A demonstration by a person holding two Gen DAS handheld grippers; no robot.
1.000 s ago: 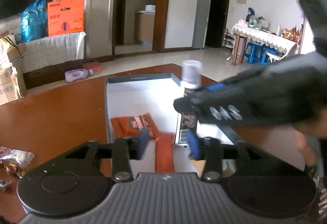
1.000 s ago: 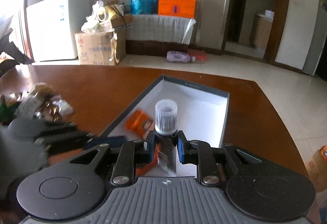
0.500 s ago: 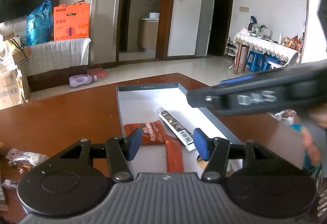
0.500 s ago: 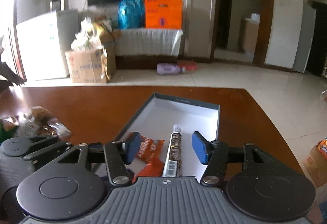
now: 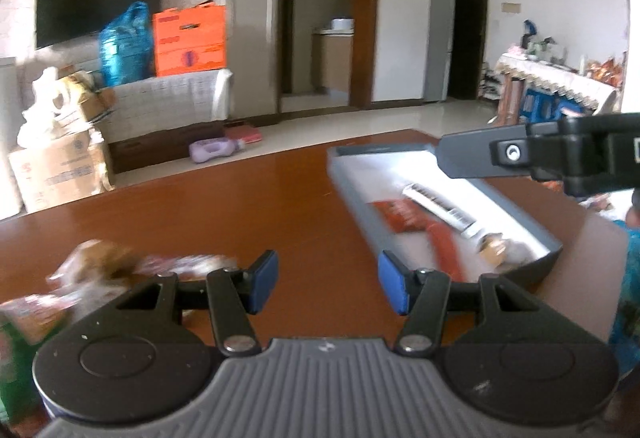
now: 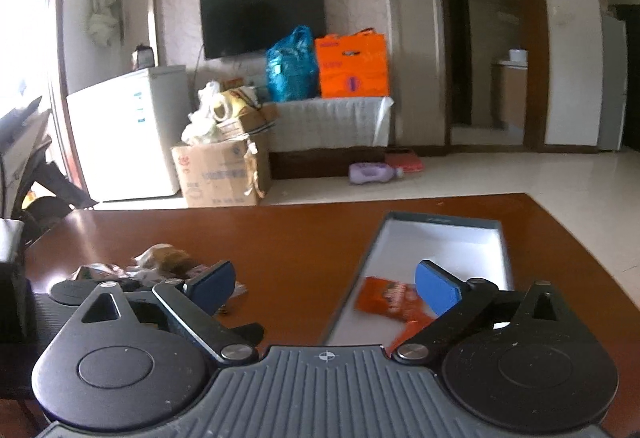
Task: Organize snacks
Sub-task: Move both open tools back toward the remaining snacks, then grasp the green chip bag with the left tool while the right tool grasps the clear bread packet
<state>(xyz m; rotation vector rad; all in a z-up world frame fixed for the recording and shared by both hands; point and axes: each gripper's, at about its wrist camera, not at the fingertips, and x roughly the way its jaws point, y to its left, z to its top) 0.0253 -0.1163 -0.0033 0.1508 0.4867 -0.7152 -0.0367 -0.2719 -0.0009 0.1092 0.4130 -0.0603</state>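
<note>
Two hand-held grippers hover above a brown table (image 6: pixel 304 238). The left gripper (image 5: pixel 326 284) is half open and empty. The right gripper (image 6: pixel 324 284) has just been opening; it is spread wide, nothing between the pads. A grey box (image 5: pixel 516 210) holds an orange packet (image 5: pixel 400 216) and a white tube (image 5: pixel 440 204); the tube shows only in the left view. Loose snacks (image 6: pixel 160 264) lie left of the box. Beyond the table: a cardboard carton (image 6: pixel 218 178), a white fridge (image 6: pixel 128 134), a television (image 6: pixel 262 16).
</note>
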